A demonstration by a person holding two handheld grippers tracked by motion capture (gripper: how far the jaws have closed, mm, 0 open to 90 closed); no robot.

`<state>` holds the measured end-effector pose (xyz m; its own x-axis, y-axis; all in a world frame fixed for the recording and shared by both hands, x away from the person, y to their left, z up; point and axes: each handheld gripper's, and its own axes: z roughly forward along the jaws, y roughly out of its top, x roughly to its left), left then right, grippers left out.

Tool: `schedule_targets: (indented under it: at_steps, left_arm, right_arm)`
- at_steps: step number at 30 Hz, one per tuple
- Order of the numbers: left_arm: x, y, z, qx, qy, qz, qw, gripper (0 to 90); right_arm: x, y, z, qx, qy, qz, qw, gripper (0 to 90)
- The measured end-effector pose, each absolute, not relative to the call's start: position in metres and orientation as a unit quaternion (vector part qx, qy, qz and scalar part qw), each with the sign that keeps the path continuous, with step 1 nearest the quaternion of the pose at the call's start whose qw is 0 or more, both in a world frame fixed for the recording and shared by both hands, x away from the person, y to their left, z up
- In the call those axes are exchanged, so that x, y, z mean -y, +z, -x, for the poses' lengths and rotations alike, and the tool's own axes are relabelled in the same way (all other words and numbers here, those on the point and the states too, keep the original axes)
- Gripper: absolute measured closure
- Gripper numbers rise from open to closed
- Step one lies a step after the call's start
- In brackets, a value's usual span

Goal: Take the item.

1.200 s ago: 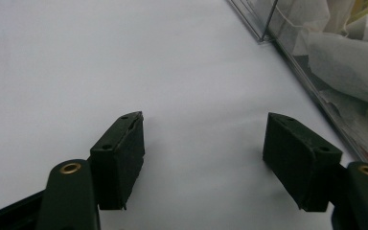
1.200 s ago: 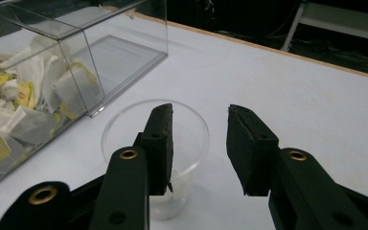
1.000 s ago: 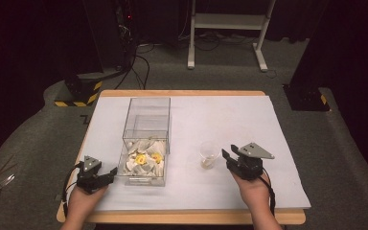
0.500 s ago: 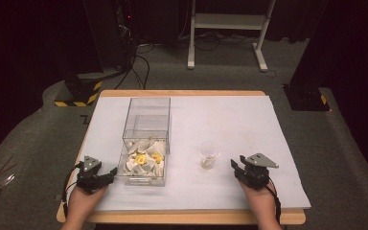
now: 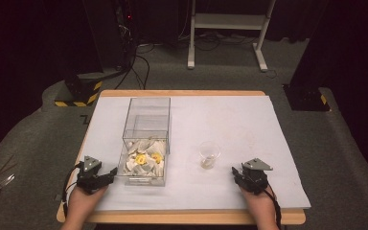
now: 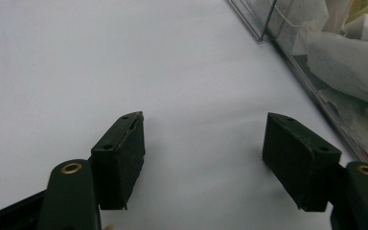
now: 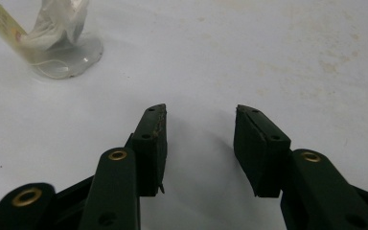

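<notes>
Both grippers, left gripper [image 6: 203,160] and right gripper [image 7: 199,148], rest with jaws apart, gripping nothing. Right gripper view shows a tagged sachet inside the cup [image 7: 57,40]; high view shows the box [image 5: 146,143] lying lengthwise away from the person.

The table [image 5: 249,120] is seen from above and in front; 2 close gripper views are aimed low along it. The clear box [image 5: 146,143] [image 6: 316,62] and cup [image 5: 209,154] [image 7: 57,43] are shared

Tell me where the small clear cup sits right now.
In the high view the small clear cup stands on the white table cover, right of the clear box and ahead-left of the right gripper.
</notes>
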<state>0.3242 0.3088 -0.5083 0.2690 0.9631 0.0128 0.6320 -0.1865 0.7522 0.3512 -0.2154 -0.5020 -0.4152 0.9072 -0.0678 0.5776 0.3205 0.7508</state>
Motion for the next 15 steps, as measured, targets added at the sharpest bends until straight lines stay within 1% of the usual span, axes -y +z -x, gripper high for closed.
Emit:
schedule_targets:
  at_steps: [4, 10, 15]
  left_arm:
    - [-0.3076, -0.508, -0.3231, -0.544, 0.253, -0.73, 0.327, 32.8]
    - [-0.3087, -0.5062, -0.3214, -0.537, 0.252, -0.734, 0.33, 32.4]
    - [-0.3102, -0.5028, -0.3182, -0.536, 0.244, -0.735, 0.338, 32.4]
  right_arm:
    - [0.2133, -0.5028, -0.3515, -0.777, 0.322, -0.476, 0.257, 54.8]
    - [0.2171, -0.5032, -0.3543, -0.769, 0.329, -0.493, 0.24, 50.2]
    - [0.2188, -0.5034, -0.3557, -0.766, 0.33, -0.498, 0.237, 47.3]
